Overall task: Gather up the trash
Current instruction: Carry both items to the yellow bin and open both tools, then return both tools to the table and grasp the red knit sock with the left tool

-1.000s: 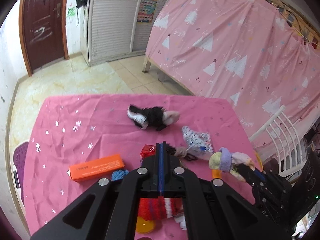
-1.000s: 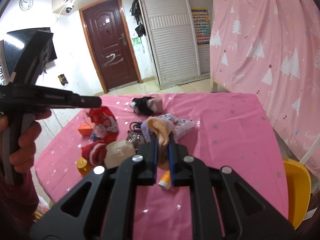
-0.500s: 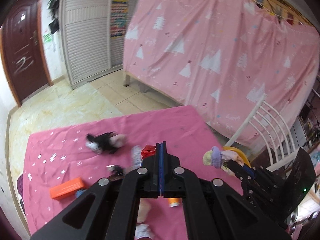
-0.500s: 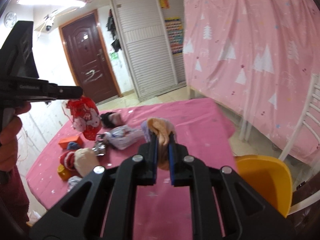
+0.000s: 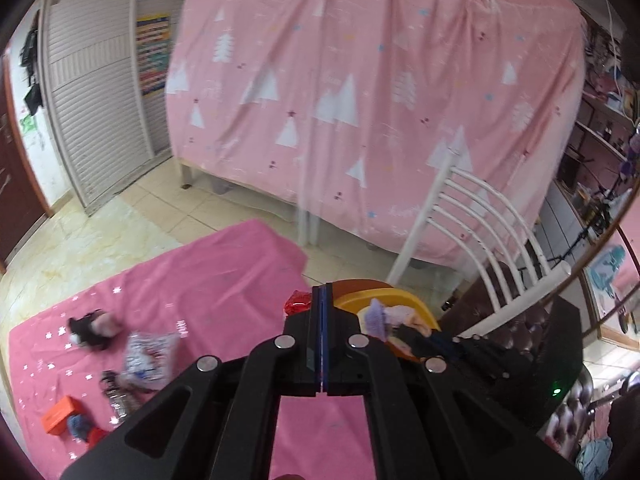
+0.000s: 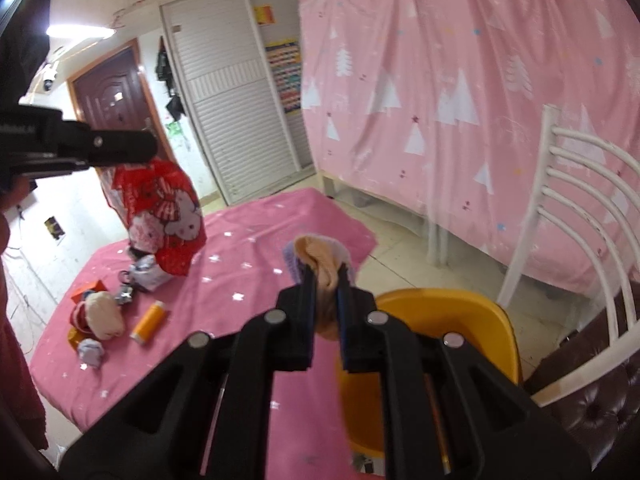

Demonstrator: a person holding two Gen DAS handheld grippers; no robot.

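- Both grippers have swung off the pink table (image 6: 248, 240) toward the yellow bin (image 6: 472, 312); a second ago the right gripper (image 6: 325, 280) hung over the clutter, and now the bin's rim sits just beyond and right of its fingertips.
- Its jaws are clamped on a soft peach-and-lilac cloth bundle (image 6: 320, 256), which bulges above the fingers and hangs down between them, just short of the bin's near rim and above it.
- By my reading, the release hinges on carrying the bundle a little further right, over the bin's mouth.
- Nearer the table than the bin, the left gripper (image 5: 321, 300) is pressed closed on a red cartoon-print bag (image 6: 164, 216), which dangles below it.
- Of the two, the right is closer to the bin.
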